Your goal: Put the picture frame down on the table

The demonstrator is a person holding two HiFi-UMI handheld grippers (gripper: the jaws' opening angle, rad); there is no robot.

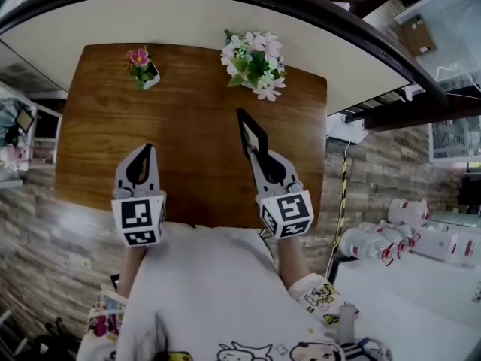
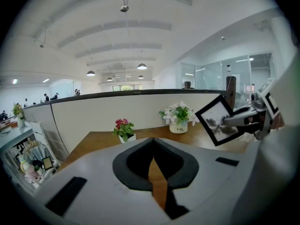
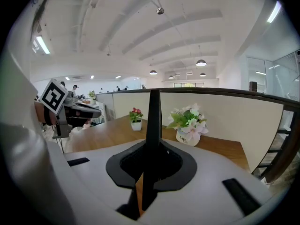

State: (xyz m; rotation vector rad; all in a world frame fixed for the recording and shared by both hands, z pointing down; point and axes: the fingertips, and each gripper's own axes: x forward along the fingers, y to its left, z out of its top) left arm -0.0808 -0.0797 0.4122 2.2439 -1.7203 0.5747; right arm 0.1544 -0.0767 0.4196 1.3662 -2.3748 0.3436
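The R gripper is shut tight on the picture frame. In the right gripper view the thin black edge of the frame stands up straight btw the two jaws. They pinch it low down, and most of the frame sticks out past the tips. The left gripper view shows its front: a black border w/ a pale picture inside, tipped on a corner like a diamond.

The frame is up in the air over the right part of the table, and I think it's not touching the wood. It's near the middle, not at the far edge.

The L gripper is closed w/ nothing in it. Only a thin strip of brown table shows btw its jaws. It hangs over the near left part of the table, well apart from the frame.

At the far edge there are 2 pots: a small pink flower pot on the left & a bigger white flower pot on the right. The white one is just past the frame's far end.

Step in hand, I think: the frame is held & ready, but not set down yet. Next move needs the R gripper to go down slowly to the bare wood under it, away from the white flowers. The frame should rest on the table first, then the jaws can let go. The L one has no job here.
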